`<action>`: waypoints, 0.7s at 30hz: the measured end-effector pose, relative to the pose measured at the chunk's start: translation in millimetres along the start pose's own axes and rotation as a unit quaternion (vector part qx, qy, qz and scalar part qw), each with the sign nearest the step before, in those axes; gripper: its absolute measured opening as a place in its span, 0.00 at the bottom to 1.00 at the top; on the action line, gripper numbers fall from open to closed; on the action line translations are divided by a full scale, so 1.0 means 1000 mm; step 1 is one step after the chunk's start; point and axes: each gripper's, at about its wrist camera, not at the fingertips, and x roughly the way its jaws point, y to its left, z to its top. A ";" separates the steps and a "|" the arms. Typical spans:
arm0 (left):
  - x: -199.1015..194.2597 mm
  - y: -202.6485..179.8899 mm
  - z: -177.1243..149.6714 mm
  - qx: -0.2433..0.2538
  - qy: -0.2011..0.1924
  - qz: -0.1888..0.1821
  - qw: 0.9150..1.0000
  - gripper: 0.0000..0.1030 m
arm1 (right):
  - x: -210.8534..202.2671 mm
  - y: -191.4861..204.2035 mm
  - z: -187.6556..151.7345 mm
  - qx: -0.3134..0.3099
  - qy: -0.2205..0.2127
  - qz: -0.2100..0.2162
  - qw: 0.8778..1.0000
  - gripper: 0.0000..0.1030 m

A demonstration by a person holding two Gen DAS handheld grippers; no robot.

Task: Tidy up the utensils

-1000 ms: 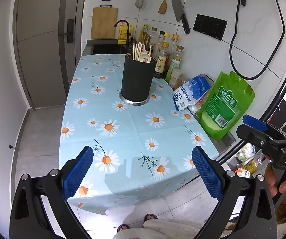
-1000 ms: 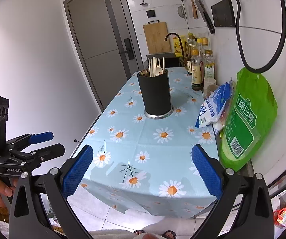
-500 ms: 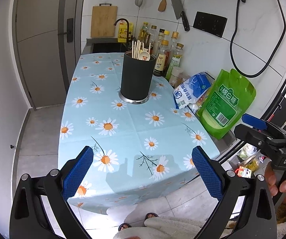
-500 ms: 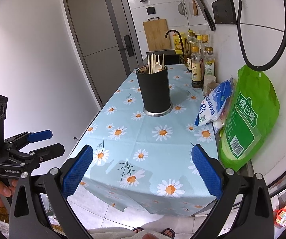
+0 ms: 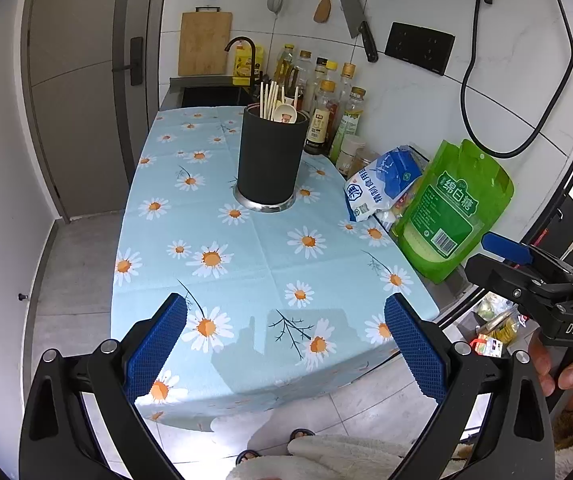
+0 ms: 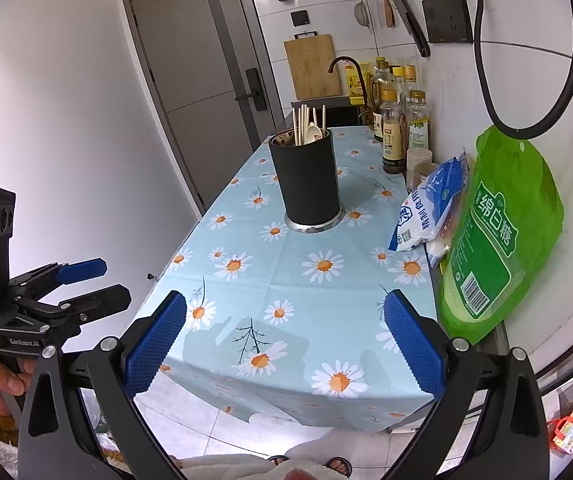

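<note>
left gripper (image 5: 285,346), right gripper (image 6: 285,344): wide open; empty

We see bright, even daylight in both views, sharp at centre. Fisheye distortion bows the door (image 6: 190,92) and wall tiles, with black vignette at the corners. Soft gripper shadows fall at the tablecloth's (image 5: 262,248) near edge; floor glare below.

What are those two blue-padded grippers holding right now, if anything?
Nothing. The left gripper and the right gripper are both open and empty. The chopsticks and spoons sit in the black cylindrical utensil holder on the daisy-print tablecloth.
</note>
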 end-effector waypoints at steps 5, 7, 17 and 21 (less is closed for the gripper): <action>0.001 0.000 0.002 0.001 0.000 -0.003 1.000 0.94 | 0.001 -0.002 0.000 0.001 0.004 0.001 1.000 0.95; 0.002 0.000 0.002 0.001 0.000 -0.005 1.000 0.94 | 0.002 -0.003 0.001 0.000 0.005 0.002 1.000 0.95; 0.008 0.000 0.007 0.002 0.004 -0.008 1.000 0.94 | 0.008 -0.004 0.004 -0.007 0.009 -0.001 1.000 0.95; 0.009 -0.001 0.007 0.007 0.005 -0.007 1.000 0.93 | 0.010 -0.002 0.003 -0.006 0.010 0.000 1.000 0.95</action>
